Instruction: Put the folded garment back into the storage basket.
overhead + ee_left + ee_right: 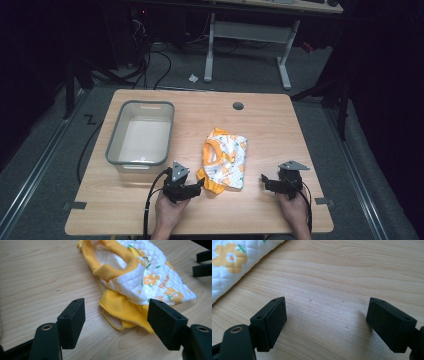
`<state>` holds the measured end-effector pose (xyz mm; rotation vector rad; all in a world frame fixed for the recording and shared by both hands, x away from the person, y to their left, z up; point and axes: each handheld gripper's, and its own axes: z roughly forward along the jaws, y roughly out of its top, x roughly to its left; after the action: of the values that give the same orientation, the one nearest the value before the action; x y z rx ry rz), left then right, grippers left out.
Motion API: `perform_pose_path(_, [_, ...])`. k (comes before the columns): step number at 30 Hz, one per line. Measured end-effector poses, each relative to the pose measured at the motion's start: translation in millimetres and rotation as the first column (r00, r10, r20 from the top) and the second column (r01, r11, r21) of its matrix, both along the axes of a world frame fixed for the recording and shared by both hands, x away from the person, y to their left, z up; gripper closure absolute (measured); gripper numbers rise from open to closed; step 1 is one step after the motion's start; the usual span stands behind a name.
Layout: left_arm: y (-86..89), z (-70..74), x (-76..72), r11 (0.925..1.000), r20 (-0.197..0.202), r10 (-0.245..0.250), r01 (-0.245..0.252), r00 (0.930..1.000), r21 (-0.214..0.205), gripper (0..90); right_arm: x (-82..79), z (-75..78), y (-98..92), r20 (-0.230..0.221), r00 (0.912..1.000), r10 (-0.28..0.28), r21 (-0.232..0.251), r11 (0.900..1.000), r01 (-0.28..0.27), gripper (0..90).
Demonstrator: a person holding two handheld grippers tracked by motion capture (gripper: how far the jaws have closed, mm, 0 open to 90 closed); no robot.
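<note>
While unheld, garment (223,160) between tongs

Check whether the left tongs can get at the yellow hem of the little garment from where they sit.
Probably yes: the left tongs stand open right at the yellow hem, with bare table between.

Black left gripper (201,187), grey plates, black cables

In the left gripper view the garment (140,277) runs past the top edge beyond the left hand-held gripper (116,315), and its orange lettering is too small to read in full. Ahead-left of the right hand-held gripper (325,317), the frame's corner cuts the cloth off. Both forearms leave the high view's bottom edge.
</note>
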<state>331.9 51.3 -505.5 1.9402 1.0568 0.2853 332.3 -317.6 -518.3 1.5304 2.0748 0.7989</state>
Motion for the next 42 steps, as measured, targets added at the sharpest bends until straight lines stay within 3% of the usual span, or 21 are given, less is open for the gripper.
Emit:
perform_pose_path(5, [-5.9, 4.8, 1.4, 0.9989, -0.009, -0.038, 0.039, 0.9992, 0.025, 35.5, 0.0, 0.0, 0.0, 0.000, 1.0000, 0.000, 0.000, 1.0000, 0.000, 16.6])
perform_pose_path(9, [-9.9, 10.6, 6.1, 0.9980, -0.008, -0.060, 0.060, 0.9982, -0.021, 33.4, 0.0, 0.0, 0.0, 0.000, 1.0000, 0.000, 0.000, 1.0000, 0.000, 16.6])
perform_pose_path(19, [-16.4, 24.3, 20.8, 0.9972, -0.013, -0.068, 0.067, 0.9976, -0.033, 30.5, -0.1, 0.0, 0.0, 0.000, 1.0000, 0.000, 0.000, 1.0000, 0.000, 16.6])
perform_pose_path(35, [-35.9, 30.7, 56.7, 0.9974, -0.054, -0.068, 0.070, 0.9962, 0.019, 27.6, -0.4, 0.0, -0.1, 0.000, 1.0000, 0.001, 0.001, 1.0000, -0.001, 16.5])
perform_pose_path(42, [-44.9, 30.5, 72.3, 0.9956, -0.093, -0.077, 0.081, 0.9927, 0.047, 24.2, -0.6, 0.1, -0.3, -0.001, 1.0000, 0.003, 0.001, 1.0000, -0.003, 16.5])
